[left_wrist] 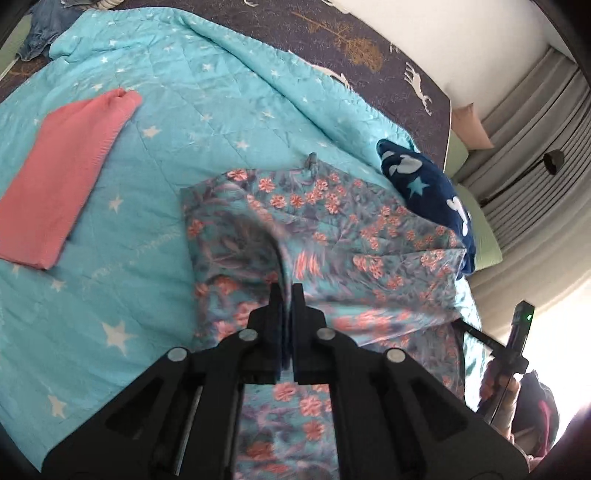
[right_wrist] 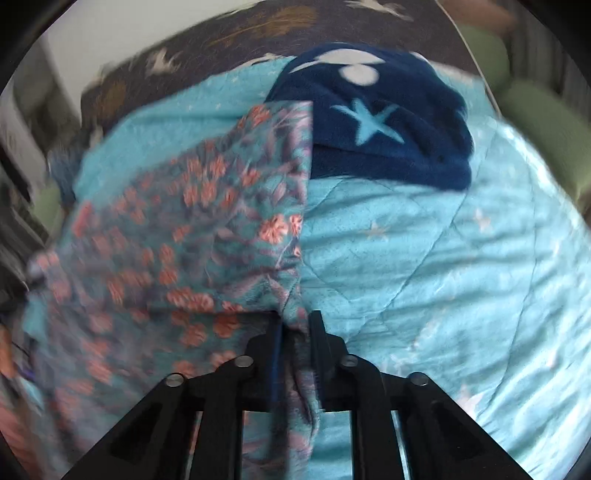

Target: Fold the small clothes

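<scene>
A floral garment (left_wrist: 332,229), teal with pink flowers, lies spread on the light-blue star quilt (left_wrist: 155,177). My left gripper (left_wrist: 287,291) is shut on a fold of its near edge. My right gripper (right_wrist: 295,321) is shut on the garment's other edge (right_wrist: 192,229), lifting it above the quilt (right_wrist: 443,258). The right gripper also shows at the right edge of the left wrist view (left_wrist: 517,332). The right wrist view is blurred.
A folded pink cloth (left_wrist: 62,177) lies on the quilt to the left. A dark-blue fleece item with stars (left_wrist: 424,181) (right_wrist: 384,122) lies beyond the garment. Denim clothes (left_wrist: 40,29) sit at the far left corner. Grey curtains (left_wrist: 535,147) hang at right.
</scene>
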`<state>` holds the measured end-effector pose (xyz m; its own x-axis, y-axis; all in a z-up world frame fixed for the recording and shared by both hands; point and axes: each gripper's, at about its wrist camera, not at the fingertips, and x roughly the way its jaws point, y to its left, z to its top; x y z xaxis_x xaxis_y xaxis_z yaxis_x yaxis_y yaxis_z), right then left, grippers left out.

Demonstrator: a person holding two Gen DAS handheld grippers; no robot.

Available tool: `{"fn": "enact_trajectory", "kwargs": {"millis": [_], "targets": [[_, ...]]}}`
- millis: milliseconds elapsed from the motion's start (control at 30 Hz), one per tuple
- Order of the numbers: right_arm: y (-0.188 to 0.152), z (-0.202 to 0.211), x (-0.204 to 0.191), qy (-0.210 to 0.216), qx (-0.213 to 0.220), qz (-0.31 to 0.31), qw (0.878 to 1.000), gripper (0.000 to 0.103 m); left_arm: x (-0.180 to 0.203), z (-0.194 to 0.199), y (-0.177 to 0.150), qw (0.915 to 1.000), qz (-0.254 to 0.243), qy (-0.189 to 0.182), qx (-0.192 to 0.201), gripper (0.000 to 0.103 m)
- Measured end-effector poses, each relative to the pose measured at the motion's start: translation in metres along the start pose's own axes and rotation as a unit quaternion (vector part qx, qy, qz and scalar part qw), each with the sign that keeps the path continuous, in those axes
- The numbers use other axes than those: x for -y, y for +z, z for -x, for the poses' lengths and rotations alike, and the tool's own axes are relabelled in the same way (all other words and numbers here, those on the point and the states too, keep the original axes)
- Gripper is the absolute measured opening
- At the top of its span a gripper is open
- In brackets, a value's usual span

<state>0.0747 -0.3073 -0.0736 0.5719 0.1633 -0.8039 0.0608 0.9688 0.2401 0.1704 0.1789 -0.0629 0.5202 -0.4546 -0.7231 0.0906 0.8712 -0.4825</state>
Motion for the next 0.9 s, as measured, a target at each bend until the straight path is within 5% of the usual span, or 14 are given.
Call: {"fn": "enact_trajectory", "kwargs": {"millis": [100, 133, 233, 300, 367, 433, 467, 633, 800, 833, 867, 900], "targets": [[-0.003, 0.002, -0.001, -0.005, -0.012, 0.018, 1.0, 0.019, -0.009, -0.011, -0.007, 0.9982, -0.006, 0.057, -0.02, 0.005], [-0.005, 0.0, -0.003, -0.017, -0.024, 0.027, 0.999, 0.029, -0.015, -0.016, -0.013, 0.9973, 0.001, 0.067, -0.031, 0.005], [-0.009, 0.003, 0.0, -0.043, -0.026, 0.034, 0.998, 0.053, -0.022, -0.017, -0.02, 0.9973, 0.016, 0.067, -0.026, 0.005], [-0.006, 0.01, 0.002, -0.038, -0.018, 0.026, 0.999, 0.053, -0.019, -0.015, -0.018, 0.9973, 0.012, 0.069, -0.019, 0.007], [0.006, 0.018, 0.0, -0.023, -0.006, 0.018, 1.0, 0.057, -0.013, -0.014, -0.012, 0.9972, 0.008, 0.073, -0.013, 0.027], [0.02, 0.019, -0.003, -0.014, 0.0, 0.021, 1.0, 0.065, -0.008, -0.017, -0.004, 0.9962, 0.007, 0.087, 0.002, 0.066], [0.026, 0.017, -0.003, -0.006, 0.001, 0.024, 1.0, 0.071, -0.007, -0.016, -0.004, 0.9952, 0.006, 0.097, 0.012, 0.069], [0.067, -0.023, -0.001, 0.055, -0.017, 0.007, 0.998, 0.075, -0.016, -0.042, 0.004, 0.9918, 0.012, 0.127, -0.008, 0.069], [0.092, -0.062, 0.012, 0.09, -0.034, -0.048, 0.994, 0.075, -0.029, -0.054, 0.015, 0.9951, 0.046, 0.088, 0.0, 0.069], [0.098, -0.068, 0.014, 0.105, -0.034, -0.061, 0.992, 0.07, -0.028, -0.055, 0.019, 0.9955, 0.047, 0.082, 0.002, 0.059], [0.103, -0.071, 0.012, 0.119, -0.032, -0.065, 0.99, 0.029, -0.027, -0.056, 0.022, 0.996, 0.044, 0.077, 0.003, 0.047], [0.105, -0.072, 0.006, 0.128, -0.033, -0.058, 0.99, 0.005, -0.025, -0.055, 0.026, 0.9967, 0.039, 0.072, -0.002, 0.027]]}}
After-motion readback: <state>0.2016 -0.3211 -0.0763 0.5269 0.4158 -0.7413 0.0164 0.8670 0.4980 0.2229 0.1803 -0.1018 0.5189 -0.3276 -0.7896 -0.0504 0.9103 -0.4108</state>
